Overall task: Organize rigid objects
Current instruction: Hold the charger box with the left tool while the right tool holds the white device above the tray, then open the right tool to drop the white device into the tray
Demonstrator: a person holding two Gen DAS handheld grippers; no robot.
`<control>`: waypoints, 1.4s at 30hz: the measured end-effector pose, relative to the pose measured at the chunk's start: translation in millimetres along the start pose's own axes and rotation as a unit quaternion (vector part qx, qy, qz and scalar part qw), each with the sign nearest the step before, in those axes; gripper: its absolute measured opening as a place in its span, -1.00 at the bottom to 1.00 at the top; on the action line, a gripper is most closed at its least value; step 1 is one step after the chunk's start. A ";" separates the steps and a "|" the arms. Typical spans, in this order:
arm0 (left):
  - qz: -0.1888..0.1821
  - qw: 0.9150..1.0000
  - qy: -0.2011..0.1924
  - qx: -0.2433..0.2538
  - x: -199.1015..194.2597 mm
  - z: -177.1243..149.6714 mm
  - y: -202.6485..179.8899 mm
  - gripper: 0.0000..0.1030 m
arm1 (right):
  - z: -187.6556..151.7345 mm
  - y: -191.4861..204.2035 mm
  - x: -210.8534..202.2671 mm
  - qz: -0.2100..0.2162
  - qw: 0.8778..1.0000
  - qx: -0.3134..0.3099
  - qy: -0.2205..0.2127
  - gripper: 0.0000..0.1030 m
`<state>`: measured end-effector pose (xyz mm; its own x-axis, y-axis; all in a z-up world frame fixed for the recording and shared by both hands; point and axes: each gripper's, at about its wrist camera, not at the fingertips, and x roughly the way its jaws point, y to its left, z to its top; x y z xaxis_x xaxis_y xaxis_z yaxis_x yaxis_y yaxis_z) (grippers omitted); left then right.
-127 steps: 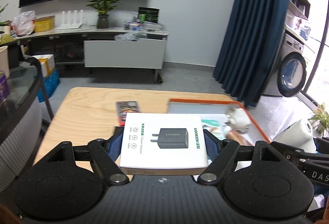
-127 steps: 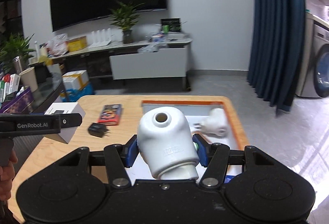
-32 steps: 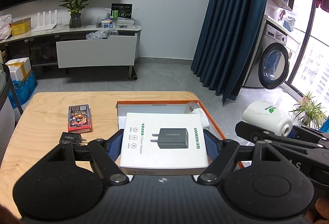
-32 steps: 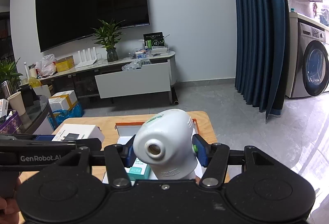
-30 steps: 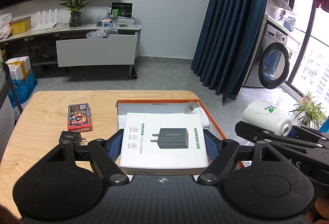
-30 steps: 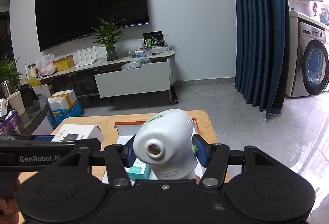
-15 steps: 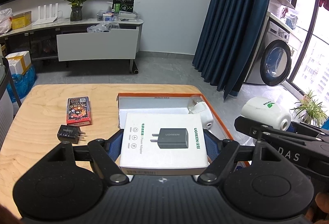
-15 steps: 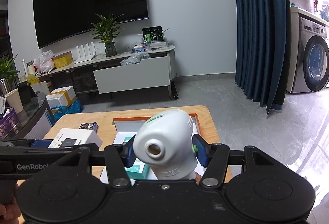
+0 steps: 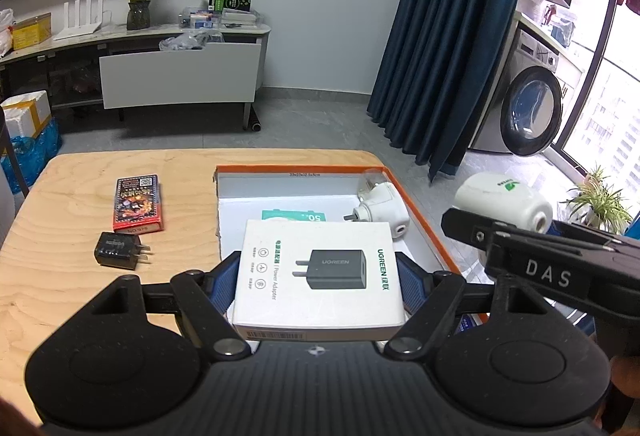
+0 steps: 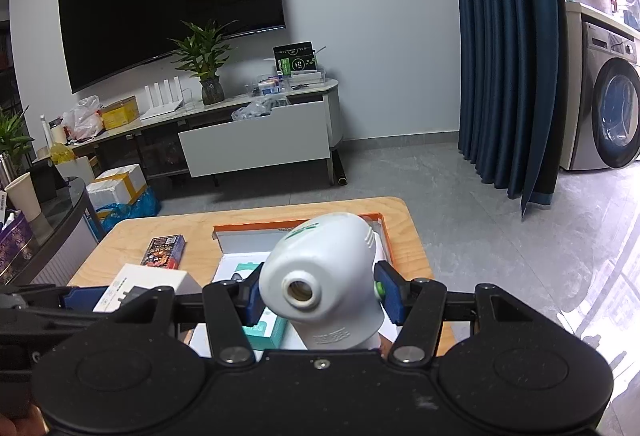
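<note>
My left gripper (image 9: 318, 278) is shut on a white UGREEN power adapter box (image 9: 318, 272) and holds it above the near part of an orange-rimmed white tray (image 9: 424, 214). My right gripper (image 10: 318, 298) is shut on a white lamp-socket device (image 10: 324, 276); it also shows in the left wrist view (image 9: 502, 202) to the right of the tray. Inside the tray lie a white plug adapter (image 9: 382, 210) and a teal box (image 10: 266, 330). A black charger (image 9: 118, 250) and a red card box (image 9: 138, 202) lie on the wooden table (image 9: 80, 284) left of the tray.
The table's far edge faces grey floor, a TV console (image 9: 176, 74) and a blue curtain (image 9: 448, 36). A washing machine (image 9: 528, 112) stands to the right. A dark round glass table (image 10: 48, 212) stands at the left.
Both grippers have drawn back and risen slightly with their loads, so more of the table and tray shows. Neither grip has changed.
</note>
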<state>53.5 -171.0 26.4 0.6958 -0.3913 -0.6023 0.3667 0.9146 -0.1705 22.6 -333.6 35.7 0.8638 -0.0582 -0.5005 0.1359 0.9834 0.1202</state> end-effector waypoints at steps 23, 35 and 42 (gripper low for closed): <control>-0.007 1.000 0.024 0.018 24.3 -2.7 -7.3 0.54 | 10.8 -16.3 37.1 0.009 1.000 0.012 0.026 0.31; -0.030 0.998 0.040 0.030 47.5 -2.5 -16.3 0.54 | 29.5 -17.4 73.7 0.042 0.998 0.007 0.050 0.31; -0.038 0.998 0.044 0.032 57.3 -0.8 -19.2 0.54 | 38.2 -6.9 108.6 0.057 0.995 -0.016 0.075 0.31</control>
<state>85.9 -210.9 -5.5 0.6081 -0.4456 -0.6569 0.4573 0.8731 -0.1690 134.0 -353.2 13.3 0.7903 0.0780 -0.6078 0.0237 0.9872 0.1576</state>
